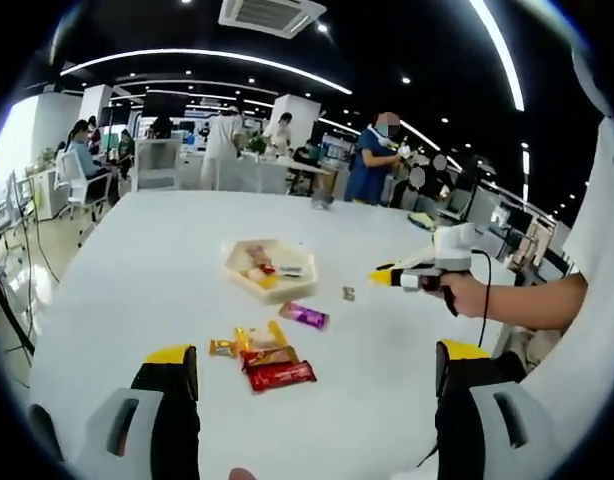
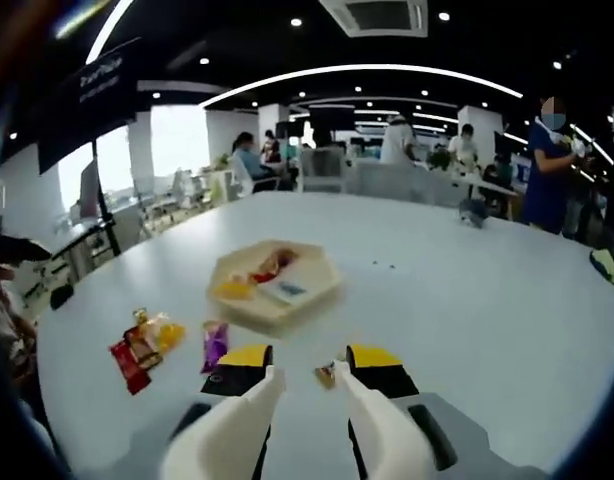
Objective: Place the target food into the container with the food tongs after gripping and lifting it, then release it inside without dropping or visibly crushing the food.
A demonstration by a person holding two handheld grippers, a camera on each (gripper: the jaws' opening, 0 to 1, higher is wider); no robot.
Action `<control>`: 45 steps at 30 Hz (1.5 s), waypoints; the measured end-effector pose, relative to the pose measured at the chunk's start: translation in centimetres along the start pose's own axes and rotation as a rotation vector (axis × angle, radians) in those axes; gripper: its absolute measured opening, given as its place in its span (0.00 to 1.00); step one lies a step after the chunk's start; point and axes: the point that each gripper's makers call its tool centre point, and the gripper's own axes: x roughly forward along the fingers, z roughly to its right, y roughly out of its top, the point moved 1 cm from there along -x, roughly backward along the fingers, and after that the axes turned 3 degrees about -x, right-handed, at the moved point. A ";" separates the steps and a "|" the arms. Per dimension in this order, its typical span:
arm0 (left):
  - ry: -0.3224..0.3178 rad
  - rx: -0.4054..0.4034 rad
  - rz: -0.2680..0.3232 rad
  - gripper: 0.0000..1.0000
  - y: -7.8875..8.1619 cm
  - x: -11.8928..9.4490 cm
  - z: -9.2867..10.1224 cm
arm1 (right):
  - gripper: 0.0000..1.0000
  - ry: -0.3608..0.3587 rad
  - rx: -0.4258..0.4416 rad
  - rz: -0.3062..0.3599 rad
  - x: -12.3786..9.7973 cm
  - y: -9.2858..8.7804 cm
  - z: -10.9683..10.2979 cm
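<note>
- Left gripper [image 1: 315,385] at bottom of left gripper view: jaws spread wide, nothing between them, above white table [image 1: 137,260].
- Right gripper [image 2: 309,378] at bottom of right gripper view: white tongs [image 2: 252,415] ride on its jaws, tips apart; small wrapped snack [image 2: 326,375] lies on table between the tips, contact unclear.
- Same small snack [image 1: 348,293] in left gripper view, on table just beside right gripper's [image 1: 383,276] yellow tips; a hand [image 1: 470,294] holds that gripper.
- Red packet [image 1: 280,375] nearest left gripper, touching yellow-orange packets [image 1: 257,340]; purple packet [image 1: 304,315] a little beyond, apart.
- Hexagonal tray [image 1: 237,270] farther out, mid-table, a few wrapped snacks inside.
- Right gripper view: tray [image 2: 322,285] just past the tips; purple packet [image 2: 215,344] and red packet [image 2: 129,366] off to the left.
- Background: office desks, chairs, several people standing and sitting.
</note>
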 end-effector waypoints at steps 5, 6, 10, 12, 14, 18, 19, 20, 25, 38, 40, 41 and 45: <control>-0.002 0.004 -0.025 0.99 0.4 0.7 -0.3 | 0.28 -0.041 0.011 -0.025 1.7 -0.7 1.0; 0.001 -0.002 -0.023 0.99 0.6 0.8 -0.5 | 0.28 -0.045 0.033 -0.031 2.1 -0.9 1.2; -0.006 -0.028 -0.017 0.99 1.1 1.3 -1.0 | 0.28 -0.070 0.062 -0.042 3.2 -1.2 1.6; -0.005 -0.033 -0.022 0.99 1.2 1.4 -1.3 | 0.29 -0.076 0.078 -0.050 3.6 -1.4 1.6; -0.006 -0.031 -0.027 0.99 1.4 1.5 -1.7 | 0.29 -0.096 0.094 -0.071 4.3 -1.9 1.7; -0.008 -0.030 -0.035 0.99 1.5 1.6 -2.2 | 0.28 -0.148 0.108 -0.121 5.1 -2.8 2.0; -0.009 -0.029 -0.037 0.99 1.6 1.6 -2.4 | 0.28 -0.152 0.109 -0.114 5.2 -2.7 2.0; -0.009 -0.028 -0.040 0.99 1.6 1.6 -2.5 | 0.28 -0.169 0.120 -0.110 5.3 -2.6 2.2; -0.010 -0.028 -0.044 0.99 1.5 1.6 -3.2 | 0.28 -0.200 0.159 -0.138 5.9 -3.2 2.3; 0.007 -0.046 -0.039 0.99 1.3 1.0 -4.6 | 0.29 -0.105 0.069 -0.150 6.6 -2.9 -0.4; 0.007 -0.046 -0.037 0.99 1.3 1.0 -4.6 | 0.29 -0.129 0.120 -0.148 6.6 -3.0 -0.1; 0.006 -0.046 -0.037 0.99 1.4 1.0 -4.5 | 0.29 -0.128 0.122 -0.145 6.6 -2.9 -0.1; 0.003 -0.044 -0.039 0.99 1.4 1.1 -4.5 | 0.29 -0.168 0.146 -0.174 7.0 -3.4 0.3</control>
